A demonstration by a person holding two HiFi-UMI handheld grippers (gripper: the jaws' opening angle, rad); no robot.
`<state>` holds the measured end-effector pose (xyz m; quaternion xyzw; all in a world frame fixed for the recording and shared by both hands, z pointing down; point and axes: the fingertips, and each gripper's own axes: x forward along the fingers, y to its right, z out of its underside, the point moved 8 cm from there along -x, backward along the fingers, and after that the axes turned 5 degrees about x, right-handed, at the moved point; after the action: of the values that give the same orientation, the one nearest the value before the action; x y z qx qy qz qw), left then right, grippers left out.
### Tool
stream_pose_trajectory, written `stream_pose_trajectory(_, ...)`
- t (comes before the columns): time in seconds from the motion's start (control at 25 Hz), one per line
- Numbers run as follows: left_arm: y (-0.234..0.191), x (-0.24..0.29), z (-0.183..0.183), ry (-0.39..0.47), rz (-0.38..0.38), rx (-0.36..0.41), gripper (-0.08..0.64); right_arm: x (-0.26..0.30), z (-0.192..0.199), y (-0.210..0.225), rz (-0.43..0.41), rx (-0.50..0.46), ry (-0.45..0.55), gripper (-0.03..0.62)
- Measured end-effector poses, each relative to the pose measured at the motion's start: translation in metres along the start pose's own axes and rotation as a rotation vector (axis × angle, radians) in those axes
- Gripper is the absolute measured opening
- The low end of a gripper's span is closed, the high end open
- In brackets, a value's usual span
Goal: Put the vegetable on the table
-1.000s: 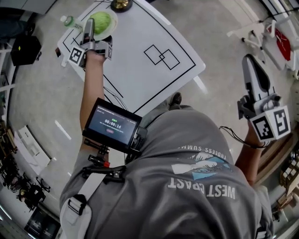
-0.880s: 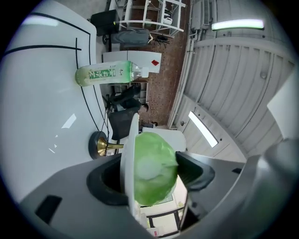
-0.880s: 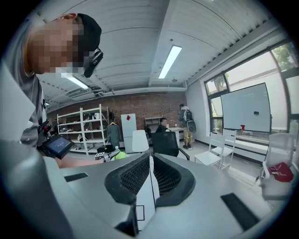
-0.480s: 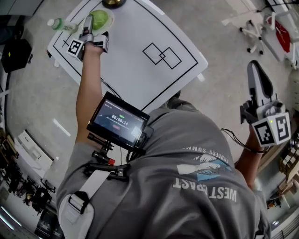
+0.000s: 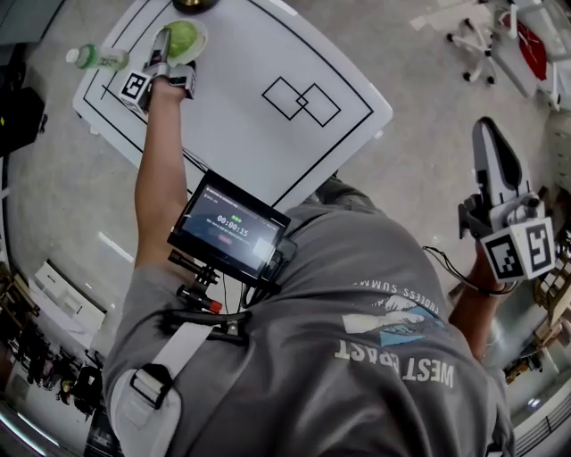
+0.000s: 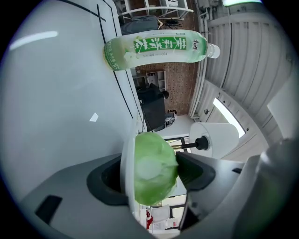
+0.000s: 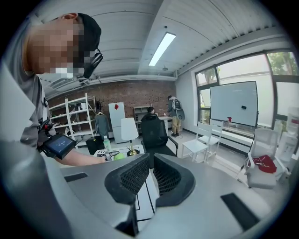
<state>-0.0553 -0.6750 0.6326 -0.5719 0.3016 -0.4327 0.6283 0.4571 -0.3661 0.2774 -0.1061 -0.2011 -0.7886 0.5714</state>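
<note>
A green cabbage (image 5: 186,37) lies on a white plate (image 5: 198,45) at the far left corner of the white table (image 5: 241,143). My left gripper (image 5: 164,43) reaches it at arm's length. In the left gripper view the cabbage (image 6: 152,170) and the plate rim (image 6: 126,177) stand between the jaws. One pad presses the cabbage, and the other sits outside the rim. My right gripper (image 5: 489,134) hangs off the table at the right. Its jaws (image 7: 150,173) are shut on nothing.
A green-labelled bottle (image 5: 94,58) lies on its side at the table's left edge, seen also as the bottle (image 6: 154,46) ahead of the left jaws. Two overlapping squares (image 5: 302,100) are drawn mid-table. A gold lamp base (image 5: 192,4) stands behind the plate. A monitor (image 5: 232,228) hangs at the person's chest.
The head view has drifted, so the table sits higher and further left. The left gripper stays on the cabbage at the plate. The right gripper has barely moved.
</note>
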Motion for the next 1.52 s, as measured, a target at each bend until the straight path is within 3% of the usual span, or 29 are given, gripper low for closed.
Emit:
stream_pose_trajectory(0.2, -0.004, -0.003, -0.006, -0.037, -0.028, 0.038, 0.318, -0.007, 0.005, -0.006, 0.007, 0.009, -0.006, 0.012)
stream_pose_trajectory(0.44, 0.003, 0.009, -0.008, -0.147, -0.116, 0.16, 0.318, -0.006, 0.008, -0.005, 0.001, 0.02, 0.001, 0.012)
stream_pose_trajectory(0.76, 0.005, 0.001, -0.018, -0.23, -0.293, 0.416, 0.374, -0.004, 0.015, -0.004, -0.014, 0.032, 0.015, 0.012)
stream_pose_trajectory(1.16, 0.005, -0.004, -0.022, -0.2, -0.476, 0.584, 0.442, -0.003, 0.014, -0.011, -0.039, 0.014, 0.031, 0.012)
stream_pose_trajectory(1.32, 0.021, -0.024, -0.018, -0.227, -0.544, 0.73, 0.446, -0.029, 0.015, -0.02, -0.043, 0.004, 0.048, 0.012)
stream_pose_trajectory(1.4, 0.025, -0.023, -0.018, -0.261, -0.559, 0.817, 0.445, -0.03, 0.016, -0.02, -0.046, 0.002, 0.05, 0.012)
stream_pose_trajectory(1.52, 0.027, -0.02, -0.021, -0.268, -0.554, 0.84, 0.445, -0.023, 0.018, -0.018, -0.059, 0.0, 0.053, 0.012)
